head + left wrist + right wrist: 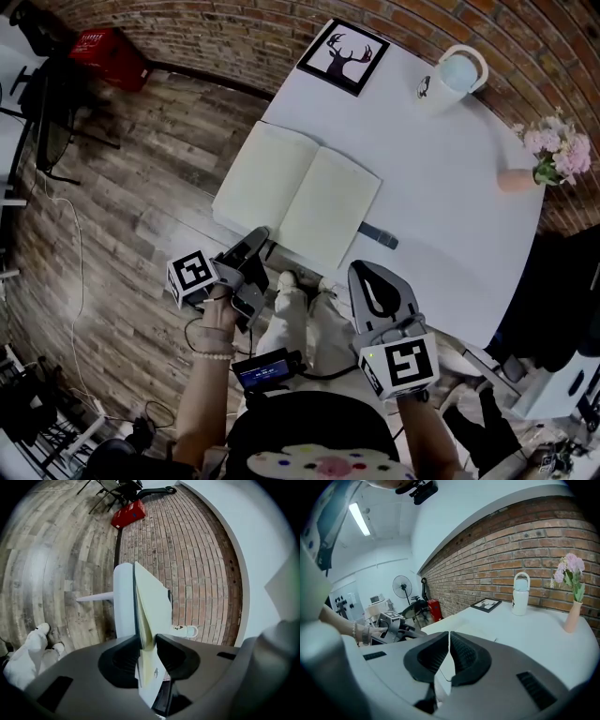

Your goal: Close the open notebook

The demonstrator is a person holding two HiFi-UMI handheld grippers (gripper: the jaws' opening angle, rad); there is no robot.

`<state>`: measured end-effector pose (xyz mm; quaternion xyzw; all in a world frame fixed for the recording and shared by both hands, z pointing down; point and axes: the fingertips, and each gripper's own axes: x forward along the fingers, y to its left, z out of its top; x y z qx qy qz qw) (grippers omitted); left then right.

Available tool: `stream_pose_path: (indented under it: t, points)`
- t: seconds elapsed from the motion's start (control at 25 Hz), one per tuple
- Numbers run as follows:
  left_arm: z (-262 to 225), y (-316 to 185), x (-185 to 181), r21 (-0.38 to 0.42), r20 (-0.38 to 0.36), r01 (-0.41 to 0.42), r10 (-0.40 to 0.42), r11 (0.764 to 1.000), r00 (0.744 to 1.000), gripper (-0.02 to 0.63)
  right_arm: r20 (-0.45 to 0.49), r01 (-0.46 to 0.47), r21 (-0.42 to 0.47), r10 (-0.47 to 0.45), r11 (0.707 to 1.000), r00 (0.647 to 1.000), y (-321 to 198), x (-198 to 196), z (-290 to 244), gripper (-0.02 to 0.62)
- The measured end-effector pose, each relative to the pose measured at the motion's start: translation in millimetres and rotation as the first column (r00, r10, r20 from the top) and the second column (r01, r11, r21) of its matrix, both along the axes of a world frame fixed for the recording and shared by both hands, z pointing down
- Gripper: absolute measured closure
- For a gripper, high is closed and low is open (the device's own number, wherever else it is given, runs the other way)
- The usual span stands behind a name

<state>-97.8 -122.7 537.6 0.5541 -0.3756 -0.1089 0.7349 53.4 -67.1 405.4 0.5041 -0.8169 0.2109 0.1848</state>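
Left gripper [255, 237] clamped on near-left edge of notebook [300, 192]; right gripper [373, 277] pinched together, empty. Grasp step made, I judge; next: fold leaf rightward over spine.

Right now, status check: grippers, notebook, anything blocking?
Left gripper shut on notebook, near-left corner. Right gripper shut, empty. Notebook open on table. Nothing on pages; dark grey object beside right page.
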Motion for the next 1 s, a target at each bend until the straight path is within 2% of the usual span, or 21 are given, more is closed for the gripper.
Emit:
stream_pose_path:
  t: [0.28,0.68,0.8,1.0]
  points:
    - [5,1,-1,-0.001,0.045,0.013,-0.013,1.0,0.999,0.546,0.007,-0.008,-0.019,0.008,1.0,1.0,2,2,4,0.558]
    - [3,2,-4,0.069,0.17,-0.013,0.002,0.998,0.985,0.568,0.014,-0.033,-0.045,0.034,0.998,0.999,8,7,10,0.558]
    - [0,2,-4,0.1,0.217,-0.046,0.023,0.994,0.976,0.571,0.016,-0.033,-0.047,0.034,0.998,0.999,11,6,11,0.558]
    - [-7,2,-2,0.151,0.321,-0.111,0.058,0.982,0.945,0.572,0.006,-0.014,-0.038,0.014,0.999,1.0,13,6,11,0.558]
